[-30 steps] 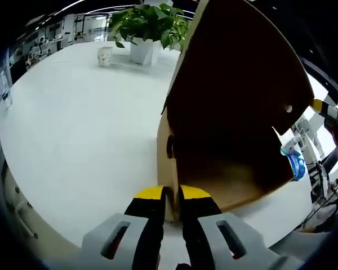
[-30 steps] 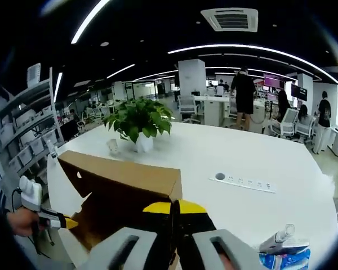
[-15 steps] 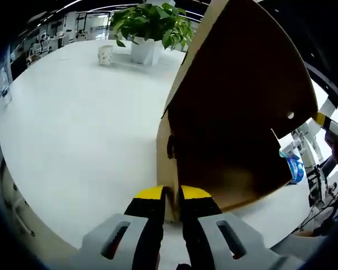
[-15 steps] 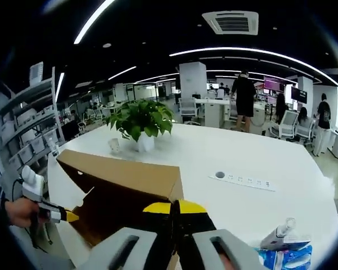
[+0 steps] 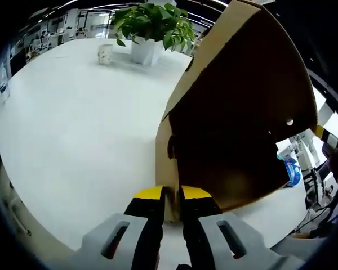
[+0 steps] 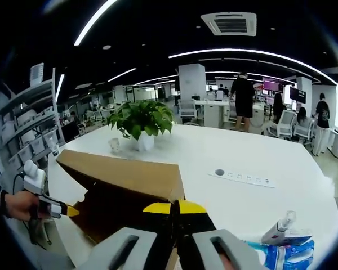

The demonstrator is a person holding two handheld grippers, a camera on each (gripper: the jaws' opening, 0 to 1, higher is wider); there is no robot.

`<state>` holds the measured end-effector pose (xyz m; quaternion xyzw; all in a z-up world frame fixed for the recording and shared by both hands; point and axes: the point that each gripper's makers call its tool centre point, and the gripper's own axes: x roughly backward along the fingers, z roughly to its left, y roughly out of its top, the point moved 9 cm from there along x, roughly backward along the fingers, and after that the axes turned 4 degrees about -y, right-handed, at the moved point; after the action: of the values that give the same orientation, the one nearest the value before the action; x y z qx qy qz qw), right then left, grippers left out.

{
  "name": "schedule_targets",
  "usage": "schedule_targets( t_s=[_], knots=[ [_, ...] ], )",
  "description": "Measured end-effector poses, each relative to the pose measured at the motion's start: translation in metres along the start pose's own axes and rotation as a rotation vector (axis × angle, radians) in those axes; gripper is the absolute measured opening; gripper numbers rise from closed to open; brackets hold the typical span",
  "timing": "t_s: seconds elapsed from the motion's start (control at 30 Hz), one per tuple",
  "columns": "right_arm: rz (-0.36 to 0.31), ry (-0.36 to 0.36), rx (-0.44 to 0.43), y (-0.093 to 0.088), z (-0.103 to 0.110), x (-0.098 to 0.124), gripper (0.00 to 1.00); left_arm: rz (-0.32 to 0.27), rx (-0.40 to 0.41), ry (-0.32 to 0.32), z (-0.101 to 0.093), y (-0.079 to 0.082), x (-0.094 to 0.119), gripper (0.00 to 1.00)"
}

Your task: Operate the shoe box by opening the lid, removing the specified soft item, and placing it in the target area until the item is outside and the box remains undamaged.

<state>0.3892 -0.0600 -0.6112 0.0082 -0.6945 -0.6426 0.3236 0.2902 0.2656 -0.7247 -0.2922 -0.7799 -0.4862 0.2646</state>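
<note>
A brown cardboard shoe box (image 5: 166, 163) stands on the white table (image 5: 73, 129), its hinged lid (image 5: 242, 73) raised steeply. My left gripper (image 5: 172, 194) is shut on the box's near wall at a corner. My right gripper (image 6: 174, 207) is shut on the lid's (image 6: 124, 174) free edge and holds it up. The right gripper (image 5: 322, 133) also enters the left gripper view at the lid's far corner. The left gripper (image 6: 70, 211), held by a hand, shows low on the left in the right gripper view. The box's inside is dark, so I cannot make out the soft item.
A potted plant (image 6: 139, 121) and a paper cup (image 6: 113, 146) stand at the table's far side. A power strip (image 6: 245, 179) lies mid-table. A blue pack (image 6: 287, 250) and a small bottle (image 6: 281, 225) sit near the right edge. People stand among desks behind.
The lid has swung a little further up and back in the left gripper view. Both grippers keep their hold, and the box has stayed in place.
</note>
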Motion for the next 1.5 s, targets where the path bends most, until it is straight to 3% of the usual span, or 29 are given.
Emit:
schedule_targets(
  t_s=[0.47,1.03,1.5],
  knots=[
    [0.017,-0.016,-0.01,-0.03,-0.004,0.003,0.0,0.006,-0.01,-0.045,-0.001,0.0,0.0,0.1],
    [0.004,-0.027,-0.024,-0.048,-0.005,0.004,0.0,0.008,-0.046,-0.105,0.003,0.002,0.0,0.12],
    [0.027,-0.008,-0.069,-0.062,0.0,0.008,0.0,-0.063,-0.095,-0.089,-0.002,0.019,0.024,0.0]
  ],
)
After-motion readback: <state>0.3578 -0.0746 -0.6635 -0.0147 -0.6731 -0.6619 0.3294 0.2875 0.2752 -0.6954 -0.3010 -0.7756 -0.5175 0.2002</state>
